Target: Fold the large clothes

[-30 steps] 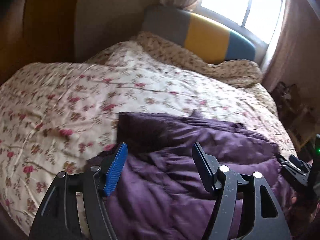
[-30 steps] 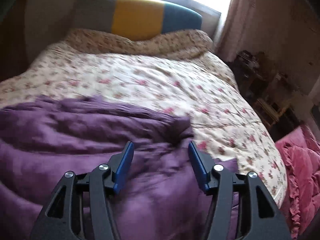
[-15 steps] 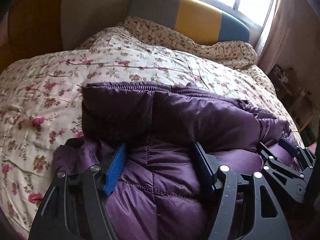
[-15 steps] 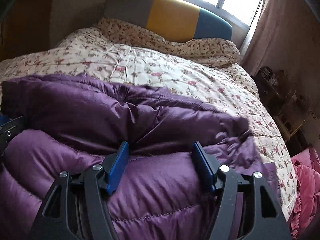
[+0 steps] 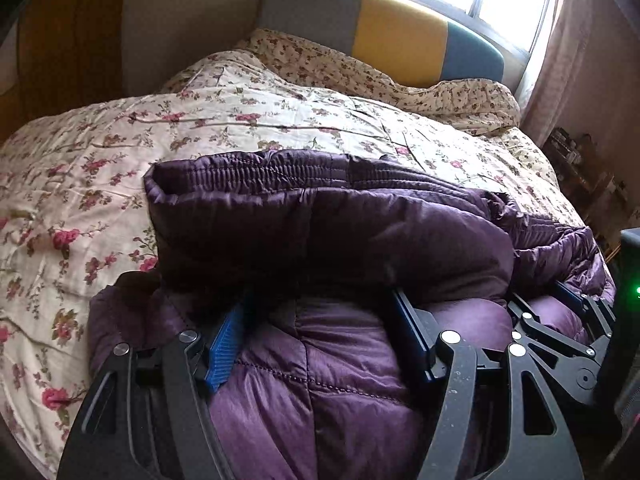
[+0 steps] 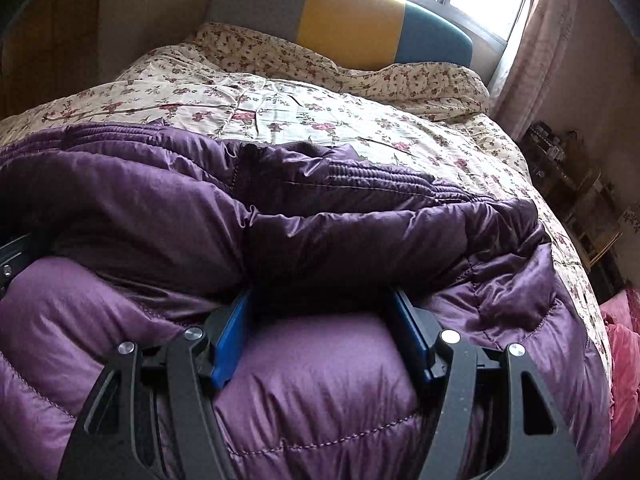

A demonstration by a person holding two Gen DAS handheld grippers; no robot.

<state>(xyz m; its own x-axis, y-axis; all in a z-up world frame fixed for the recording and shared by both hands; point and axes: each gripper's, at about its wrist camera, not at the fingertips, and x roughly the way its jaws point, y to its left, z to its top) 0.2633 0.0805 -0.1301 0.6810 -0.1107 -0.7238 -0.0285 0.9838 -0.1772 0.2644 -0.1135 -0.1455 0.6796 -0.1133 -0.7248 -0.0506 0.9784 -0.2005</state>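
Note:
A purple quilted puffer jacket [image 5: 328,232] lies on the near end of the bed, one layer doubled over toward me, its ribbed hem on the far side. It also fills the right wrist view [image 6: 280,216]. My left gripper [image 5: 320,320] is open, fingertips tucked under the folded-over layer, with padding bulging between the fingers. My right gripper [image 6: 324,312] is open the same way, tips hidden under the fold. The right gripper also shows in the left wrist view [image 5: 560,320], close beside the left one.
The bed has a floral quilt [image 5: 240,128] and a grey, yellow and blue headboard [image 5: 400,36] under a bright window. A dark shelf with clutter [image 6: 568,168] stands at the right. Pink fabric [image 6: 620,344] lies off the bed's right edge.
Both grippers have lowered and moved forward onto the jacket. The jacket's far layer has come over toward me, and the fingertips are now buried under that fold.

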